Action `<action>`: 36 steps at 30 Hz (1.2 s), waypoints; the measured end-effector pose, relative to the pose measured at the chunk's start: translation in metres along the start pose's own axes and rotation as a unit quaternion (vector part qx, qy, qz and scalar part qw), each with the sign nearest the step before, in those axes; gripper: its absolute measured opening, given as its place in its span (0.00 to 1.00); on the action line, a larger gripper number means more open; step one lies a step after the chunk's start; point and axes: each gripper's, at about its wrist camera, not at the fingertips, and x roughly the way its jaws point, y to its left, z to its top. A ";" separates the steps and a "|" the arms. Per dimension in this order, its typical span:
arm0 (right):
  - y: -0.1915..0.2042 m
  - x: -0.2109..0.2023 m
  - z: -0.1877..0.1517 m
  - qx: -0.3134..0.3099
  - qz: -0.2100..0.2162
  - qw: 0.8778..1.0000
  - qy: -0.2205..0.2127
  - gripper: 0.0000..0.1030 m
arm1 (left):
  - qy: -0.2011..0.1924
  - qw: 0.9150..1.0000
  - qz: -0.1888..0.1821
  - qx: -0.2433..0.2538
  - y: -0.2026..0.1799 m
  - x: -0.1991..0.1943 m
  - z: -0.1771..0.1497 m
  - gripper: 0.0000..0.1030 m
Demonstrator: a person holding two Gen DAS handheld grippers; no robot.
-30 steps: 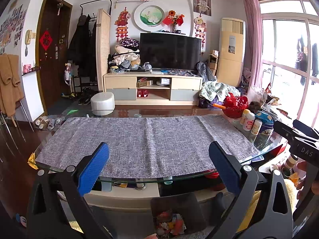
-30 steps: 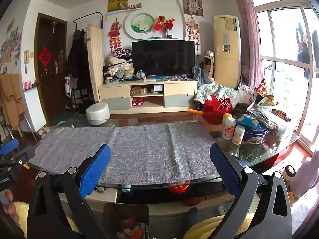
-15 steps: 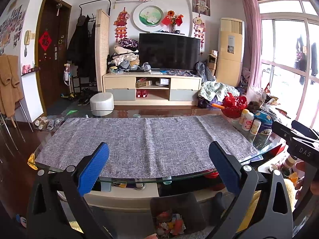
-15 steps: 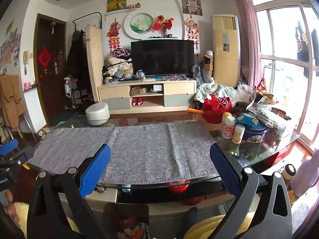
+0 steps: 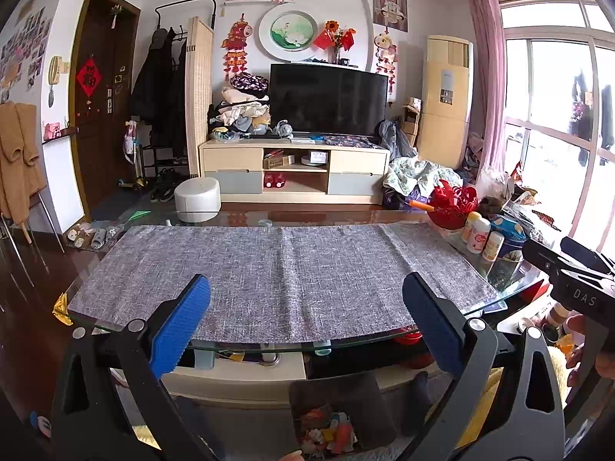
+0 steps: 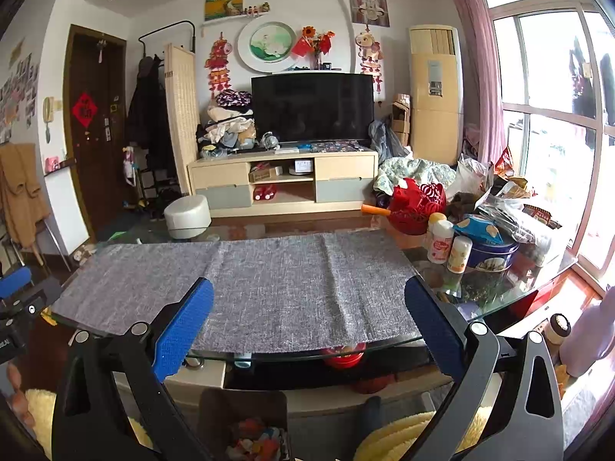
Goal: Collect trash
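Grey cloth (image 5: 284, 269): bare across its whole top, nothing standing on it.
Right end of the glass table (image 6: 538, 284): crowded with small bottles (image 6: 440, 240), a blue tin (image 6: 494, 251), a red basket (image 6: 419, 203) and bags.
Below the near table edge: dark bin (image 5: 332, 415) holding scraps, on the floor.
Left side of the table: open floor beside it.

A grey woven-flecked cloth (image 5: 284, 272) covers the clear glass table (image 5: 511, 288); a red openwork basket (image 5: 455, 207) sits at its right far corner; blue ribbed pads (image 5: 180, 326) line black gripper fingers
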 end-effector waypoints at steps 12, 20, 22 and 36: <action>0.001 0.003 -0.002 0.001 -0.001 1.000 0.006 0.97 | -0.001 1.000 0.003 -0.002 -0.003 -0.001 0.000 0.92; -0.001 0.004 -0.002 0.001 -0.002 1.000 0.006 0.97 | 0.002 1.000 0.003 -0.003 -0.005 0.002 -0.005 0.92; -0.001 0.005 -0.003 0.000 -0.002 1.000 0.008 0.97 | 0.001 1.000 0.004 -0.004 -0.005 0.002 -0.005 0.92; 0.001 0.006 -0.002 0.004 -0.004 1.000 0.018 0.97 | -0.003 1.000 -0.009 -0.004 -0.006 0.001 -0.007 0.92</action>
